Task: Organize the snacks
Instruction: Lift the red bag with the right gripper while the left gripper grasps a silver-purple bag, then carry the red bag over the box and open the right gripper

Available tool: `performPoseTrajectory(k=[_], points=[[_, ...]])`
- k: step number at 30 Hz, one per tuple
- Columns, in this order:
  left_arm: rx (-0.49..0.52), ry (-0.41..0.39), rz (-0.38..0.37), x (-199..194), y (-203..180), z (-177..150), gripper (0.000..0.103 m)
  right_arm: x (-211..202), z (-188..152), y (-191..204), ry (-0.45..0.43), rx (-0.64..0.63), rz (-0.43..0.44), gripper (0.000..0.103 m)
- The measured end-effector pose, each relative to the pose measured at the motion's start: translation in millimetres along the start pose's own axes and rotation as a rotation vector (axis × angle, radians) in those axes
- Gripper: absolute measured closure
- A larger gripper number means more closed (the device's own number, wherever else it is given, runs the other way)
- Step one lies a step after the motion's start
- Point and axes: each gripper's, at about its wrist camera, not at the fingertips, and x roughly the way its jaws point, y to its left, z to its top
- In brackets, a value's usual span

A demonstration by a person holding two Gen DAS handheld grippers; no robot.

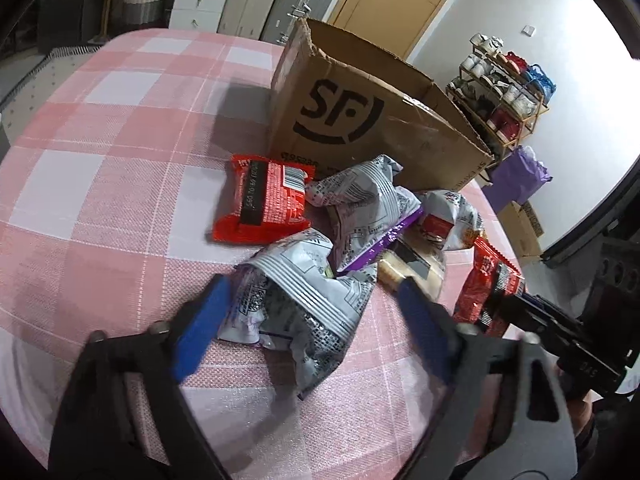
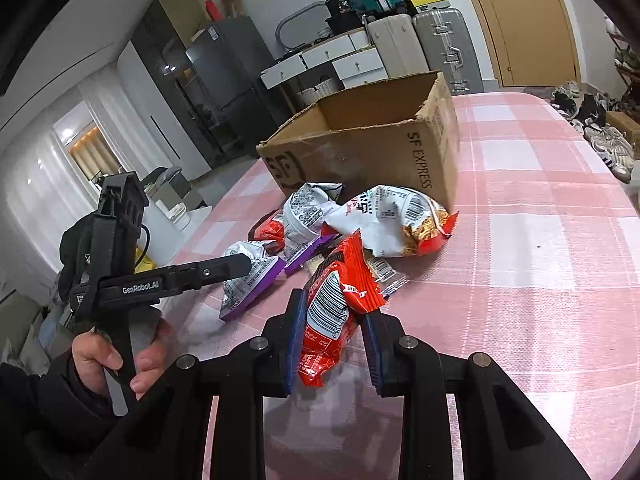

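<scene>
An open cardboard box (image 1: 360, 120) printed "SF" stands on the pink-checked table (image 1: 120, 160). In front of it lies a heap of snacks: a flat red packet (image 1: 264, 204), a grey-and-purple bag (image 1: 368, 212), a white-and-red noodle bag (image 2: 396, 216) and a clear-wrapped biscuit pack (image 1: 412, 268). My left gripper (image 1: 310, 284) straddles another crumpled grey-and-purple bag (image 1: 296, 312). Its left pad is at the bag's edge and the right pad stands clear of it. My right gripper (image 2: 332, 320) is shut on a red snack packet (image 2: 340, 300), held upright above the cloth.
A person's hand (image 2: 100, 356) grips the left tool's handle. Beyond the table stand suitcases (image 2: 440, 44), white drawers (image 2: 348, 60) and a dark fridge (image 2: 224, 80). A shoe rack (image 1: 500, 92) and a purple bag (image 1: 520, 176) are on the floor past the box.
</scene>
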Motion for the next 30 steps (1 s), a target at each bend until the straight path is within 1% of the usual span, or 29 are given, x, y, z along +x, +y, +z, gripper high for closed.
performPoseTrajectory(k=[1,3,6,8,9,10,13,16,20,30], points=[[0.003,0.003,0.001,0.6,0.7,-0.3,0.031,0.5,0.3,-1.2,0.001,0.003,0.001,0.076],[0.015,0.017,0.002,3.4,0.4,-1.0,0.042,-0.3,-0.6,-1.1,0.001,0.006,0.001,0.076],[0.022,0.025,-0.009,3.3,-0.6,-3.6,0.046,-2.4,-1.6,1.9,-0.002,0.005,0.004,0.076],[0.024,0.027,-0.014,4.5,-0.5,-4.0,0.050,-4.6,-1.2,4.6,-0.004,0.001,0.004,0.076],[0.023,0.032,-0.025,5.5,-0.7,-4.4,0.055,-4.8,-1.1,5.1,-0.006,-0.001,0.004,0.076],[0.028,0.031,-0.027,6.2,-2.0,-5.2,0.057,-5.8,-0.7,5.9,-0.007,-0.002,0.005,0.076],[0.053,0.026,-0.002,5.8,-10.1,-7.7,0.063,-8.6,-1.6,7.3,-0.012,0.001,0.006,0.076],[0.060,0.035,-0.008,4.2,-11.7,-8.2,0.065,-10.7,-2.6,7.9,-0.014,0.002,0.006,0.076],[0.071,0.030,0.001,0.0,-13.4,-9.4,0.066,-13.6,-2.5,6.4,-0.023,0.005,0.001,0.076],[0.128,-0.016,0.000,-26.3,-30.6,-7.2,0.066,-22.1,2.7,4.8,-0.054,0.008,-0.003,0.076]])
